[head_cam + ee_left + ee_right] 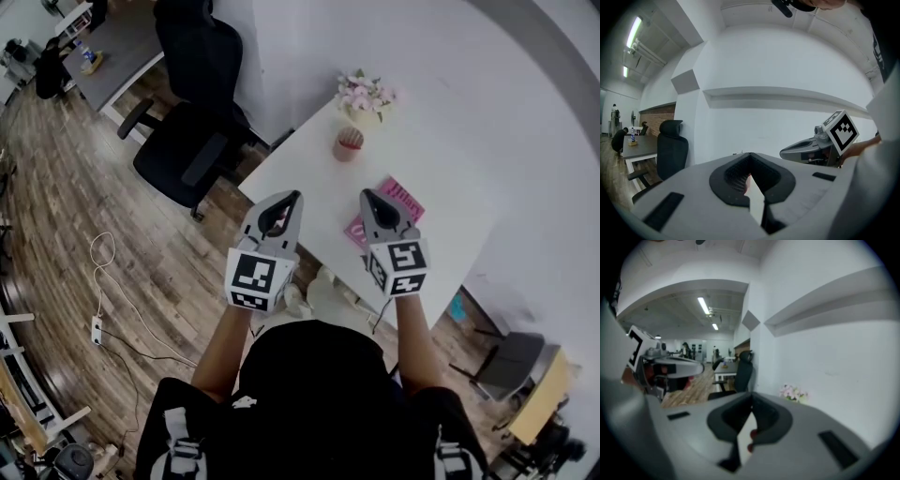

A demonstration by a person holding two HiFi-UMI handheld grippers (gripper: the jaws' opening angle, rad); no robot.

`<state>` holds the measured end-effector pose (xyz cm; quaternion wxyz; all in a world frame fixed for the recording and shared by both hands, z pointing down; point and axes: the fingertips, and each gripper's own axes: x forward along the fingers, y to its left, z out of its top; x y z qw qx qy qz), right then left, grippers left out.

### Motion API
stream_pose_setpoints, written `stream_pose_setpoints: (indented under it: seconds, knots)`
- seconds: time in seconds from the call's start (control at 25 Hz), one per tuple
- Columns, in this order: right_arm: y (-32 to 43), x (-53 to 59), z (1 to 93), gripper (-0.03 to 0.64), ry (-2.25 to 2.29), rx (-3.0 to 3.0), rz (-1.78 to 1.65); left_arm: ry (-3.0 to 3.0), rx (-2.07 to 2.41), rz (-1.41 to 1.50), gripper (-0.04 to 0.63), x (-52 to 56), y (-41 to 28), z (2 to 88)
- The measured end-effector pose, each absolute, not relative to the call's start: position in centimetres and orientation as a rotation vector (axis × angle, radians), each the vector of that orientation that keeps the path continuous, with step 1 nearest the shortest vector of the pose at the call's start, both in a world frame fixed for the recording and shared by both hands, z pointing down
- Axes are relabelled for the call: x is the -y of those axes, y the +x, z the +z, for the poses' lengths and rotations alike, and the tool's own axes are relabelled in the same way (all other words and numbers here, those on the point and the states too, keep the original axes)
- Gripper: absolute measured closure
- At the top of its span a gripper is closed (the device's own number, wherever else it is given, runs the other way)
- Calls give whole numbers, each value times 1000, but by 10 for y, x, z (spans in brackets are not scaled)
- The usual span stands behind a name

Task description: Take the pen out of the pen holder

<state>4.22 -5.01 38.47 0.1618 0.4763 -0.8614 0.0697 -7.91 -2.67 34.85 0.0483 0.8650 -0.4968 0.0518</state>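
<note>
The pen holder [348, 143], a small brownish cup with reddish tops showing at its mouth, stands on the white table [309, 178] toward its far side. Single pens are too small to make out. My left gripper [297, 195] is over the table's near left edge, short of the holder, with its jaws shut and nothing in them. My right gripper [366, 194] hangs beside it over the near end of a pink book [398, 200], also shut and holding nothing. In the left gripper view the right gripper [820, 145] shows at the right. The holder is hidden in both gripper views.
A pot of pink flowers [364, 94] stands just behind the holder, also visible in the right gripper view as flowers [793, 392]. A black office chair [192, 141] stands left of the table on the wood floor. A white wall runs behind the table.
</note>
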Motion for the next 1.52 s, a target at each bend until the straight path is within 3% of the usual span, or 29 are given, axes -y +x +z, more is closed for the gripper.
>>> stream_pose_setpoints:
  seconds: [1.52]
  knots:
    - [95, 165, 491, 583, 1246, 2395, 477, 2577, 1314, 492, 580, 152, 17, 451]
